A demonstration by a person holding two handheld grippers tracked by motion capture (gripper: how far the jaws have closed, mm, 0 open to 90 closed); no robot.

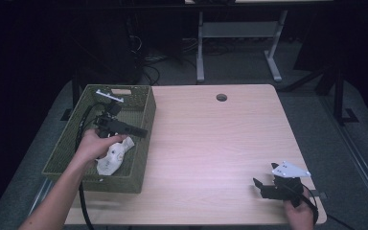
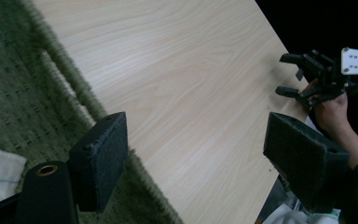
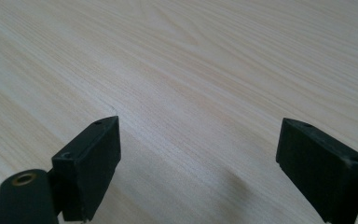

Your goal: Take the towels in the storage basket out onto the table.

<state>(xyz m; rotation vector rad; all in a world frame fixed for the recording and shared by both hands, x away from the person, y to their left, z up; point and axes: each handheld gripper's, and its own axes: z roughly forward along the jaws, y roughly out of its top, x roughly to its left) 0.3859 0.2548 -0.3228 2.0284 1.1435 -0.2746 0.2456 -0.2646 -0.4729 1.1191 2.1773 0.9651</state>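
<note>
High view: inside the green basket [image 1: 139,103] at the table's [image 1: 211,143] nine o'clock edge, a white cloth [image 1: 111,158] lies directly below the left gripper [image 1: 136,131], long axis running seven to one o'clock; jaws spread, holding nothing. Far off at five o'clock, the right gripper [image 1: 257,186] rests agape over bare wood, plainly the farther hand.

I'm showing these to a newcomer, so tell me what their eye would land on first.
The green woven basket at the table's left edge draws the eye, with a crumpled white cloth lying inside it. The left gripper hangs over the basket's right wall, jaws wide open and empty. Far off at the pale wooden table's near right corner, the right gripper sits open above bare wood.
</note>
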